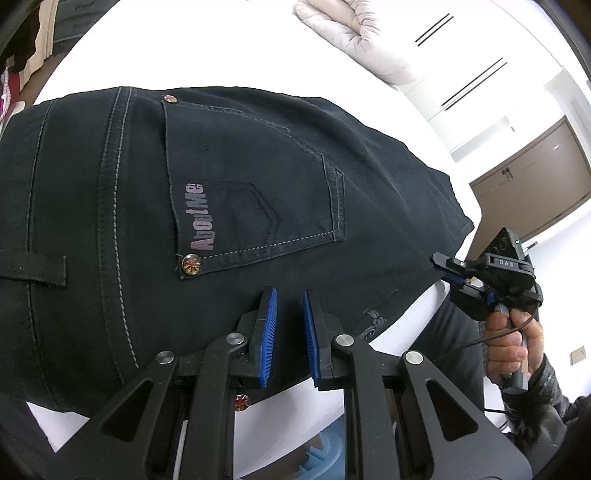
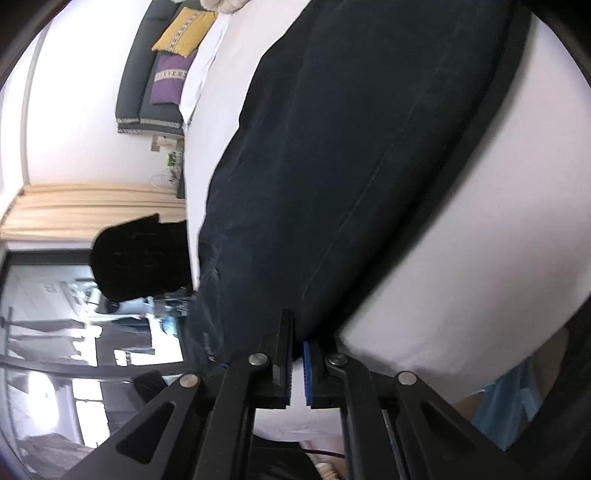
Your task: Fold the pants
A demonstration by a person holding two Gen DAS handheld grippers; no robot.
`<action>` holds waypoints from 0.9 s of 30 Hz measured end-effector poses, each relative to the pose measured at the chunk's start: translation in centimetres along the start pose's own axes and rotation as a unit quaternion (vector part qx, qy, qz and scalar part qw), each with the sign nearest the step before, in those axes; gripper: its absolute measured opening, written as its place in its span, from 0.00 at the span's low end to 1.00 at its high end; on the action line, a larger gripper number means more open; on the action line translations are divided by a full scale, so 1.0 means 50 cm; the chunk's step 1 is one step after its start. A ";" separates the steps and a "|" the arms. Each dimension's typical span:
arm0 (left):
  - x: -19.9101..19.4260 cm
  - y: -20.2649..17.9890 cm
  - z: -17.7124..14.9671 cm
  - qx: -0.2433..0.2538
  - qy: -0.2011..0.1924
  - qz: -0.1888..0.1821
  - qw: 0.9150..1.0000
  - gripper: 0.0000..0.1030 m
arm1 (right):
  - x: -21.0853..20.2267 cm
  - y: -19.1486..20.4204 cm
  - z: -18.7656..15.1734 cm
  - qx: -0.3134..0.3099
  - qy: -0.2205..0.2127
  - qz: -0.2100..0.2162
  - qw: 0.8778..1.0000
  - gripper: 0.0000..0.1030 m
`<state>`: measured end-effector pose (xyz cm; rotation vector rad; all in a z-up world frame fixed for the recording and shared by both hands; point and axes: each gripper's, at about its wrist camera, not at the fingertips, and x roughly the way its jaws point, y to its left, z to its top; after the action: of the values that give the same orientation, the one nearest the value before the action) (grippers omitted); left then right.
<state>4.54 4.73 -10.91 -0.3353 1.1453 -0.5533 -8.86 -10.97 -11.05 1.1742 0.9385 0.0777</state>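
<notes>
Left gripper (image 1: 290, 302) hovers with a narrow gap between its blue pads, holding nothing, just above the dark pants (image 1: 229, 192) near the back pocket (image 1: 255, 188). Right gripper (image 2: 297, 354) pinches the pants' near edge. Pants lie flat on the white bed (image 1: 221, 44), a pale quilt (image 1: 354, 33) beyond.

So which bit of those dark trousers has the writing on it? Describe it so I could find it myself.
Start with the white bed and the black pants spread flat across it. On them sits a stitched back pocket, just beyond the blue pads of the left gripper. Unlike the plain cloth around it, it carries pink lettering along one edge and a round metal rivet at its corner.
</notes>
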 end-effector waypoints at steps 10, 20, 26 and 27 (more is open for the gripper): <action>-0.005 -0.007 0.001 0.009 0.005 0.010 1.000 0.14 | 0.089 0.069 -0.041 -0.061 0.065 0.020 0.996 0.22; 0.003 -0.015 0.008 0.018 0.010 0.010 1.000 0.14 | 0.108 0.038 -0.054 -0.057 0.084 0.005 0.995 0.02; -0.003 -0.019 0.016 0.016 0.007 0.017 1.000 0.14 | 0.050 0.015 -0.013 -0.015 0.055 0.045 0.997 0.23; -0.004 -0.028 0.021 0.023 0.007 0.026 0.999 0.14 | 0.027 0.003 0.004 -0.003 0.030 0.053 0.998 0.33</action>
<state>5.13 3.67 -9.65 -0.2619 1.1507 -0.5359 -7.82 -10.37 -11.69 1.2212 0.9271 0.2027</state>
